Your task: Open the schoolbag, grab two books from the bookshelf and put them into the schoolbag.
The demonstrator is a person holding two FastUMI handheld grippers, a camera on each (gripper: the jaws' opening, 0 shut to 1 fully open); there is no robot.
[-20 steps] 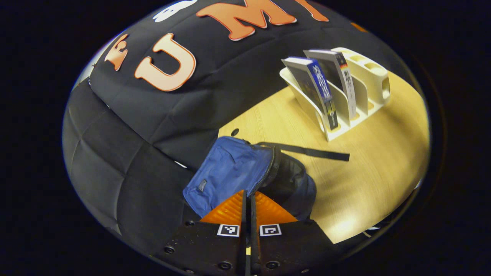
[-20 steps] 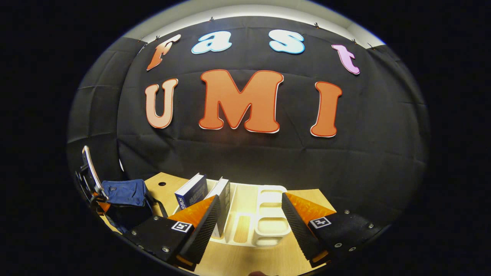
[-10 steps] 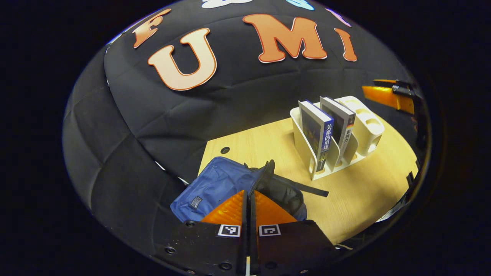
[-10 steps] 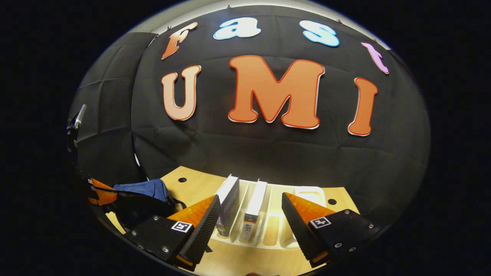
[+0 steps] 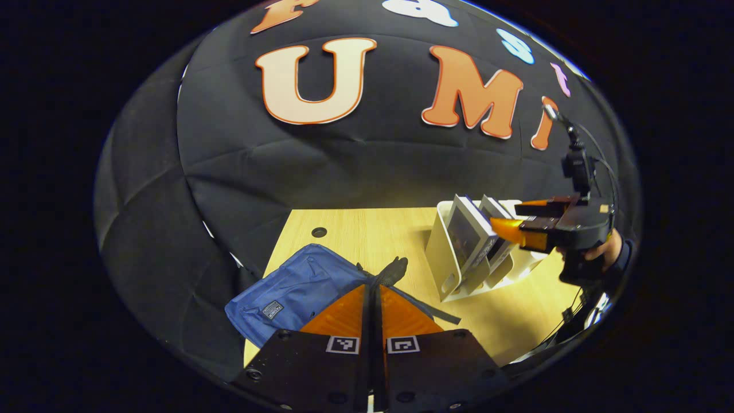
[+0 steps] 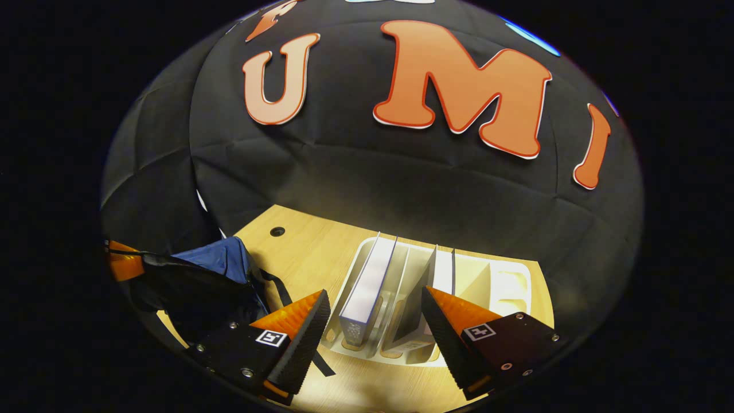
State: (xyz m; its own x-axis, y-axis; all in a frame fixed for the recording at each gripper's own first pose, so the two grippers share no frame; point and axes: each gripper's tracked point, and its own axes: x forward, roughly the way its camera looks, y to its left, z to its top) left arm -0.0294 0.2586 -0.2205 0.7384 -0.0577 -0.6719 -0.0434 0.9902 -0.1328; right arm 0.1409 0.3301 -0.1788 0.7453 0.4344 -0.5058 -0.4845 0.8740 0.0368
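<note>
Standing on the wooden table (image 5: 367,235), the white rack (image 6: 516,281) holds two books in its slots, each leaning a little. In the right gripper view, the first book (image 6: 367,287) sits in the left slot with its pale page edge up, and the second book (image 6: 441,269) sits in the next slot over. The right gripper (image 6: 375,321) hangs just above and in front of them with its jaws spread wide, one finger to the left of the first book and the other over the lower part of the second; neither finger seems to touch a book from here. In the left gripper view, that same gripper reaches in from the right at the top of the books, with a hand (image 5: 605,249) behind it gripping the handle.

The bag (image 5: 292,289) lies at the left part of the table, near the black cloth wall and well apart from the rack. Its blue flap is thrown back toward the wall, and in the right gripper view the dark inside gapes open. The left gripper (image 5: 373,310) is down at the bag's opening with its jaws pressed together; the zipper edge (image 5: 393,269) rises right at the fingertips, but whether they pinch it I cannot tell. A black strap (image 5: 438,312) trails from the bag across the wood toward the rack.
</note>
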